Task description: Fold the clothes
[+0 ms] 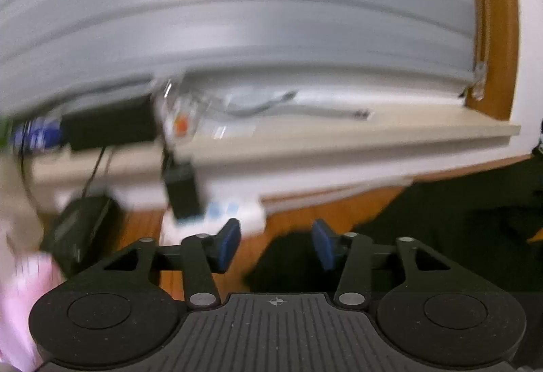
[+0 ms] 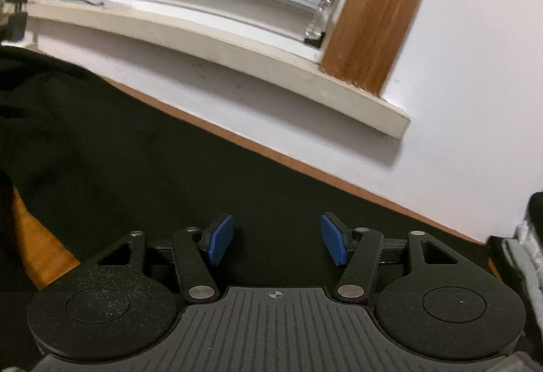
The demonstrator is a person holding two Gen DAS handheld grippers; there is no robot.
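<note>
Both tools empty. Left gripper (image 1: 276, 244) has its blue pads apart with nothing between them; it hangs above bare wood table (image 1: 298, 219) with the near-left fringe of the black garment (image 1: 458, 229) showing below and to its right. That view is badly blurred, so detail is poor. Right gripper (image 2: 276, 241) also stands apart, nothing clamped, pads over the garment (image 2: 135, 151), which lies spread dark across the table (image 2: 37, 253) and runs up to the far edge by the white wall (image 2: 458, 100) under the sill (image 2: 271, 66). Whether the pads touch cloth I cannot tell. A pink cloth (image 1: 20, 297) sits at the left edge of the left view, and a pale folded stack (image 2: 527, 246) shows at the right edge of the right view, likely done items. Step, as I judge it: between grasps, a regrip on the black garment, fold not finished. Next calls for each gripper to drop to a cloth edge or corner, pinch a single layer, then lift and carry together so the fold lands square. Black on black hides the hems, so picking the edge is the hard part.
</note>
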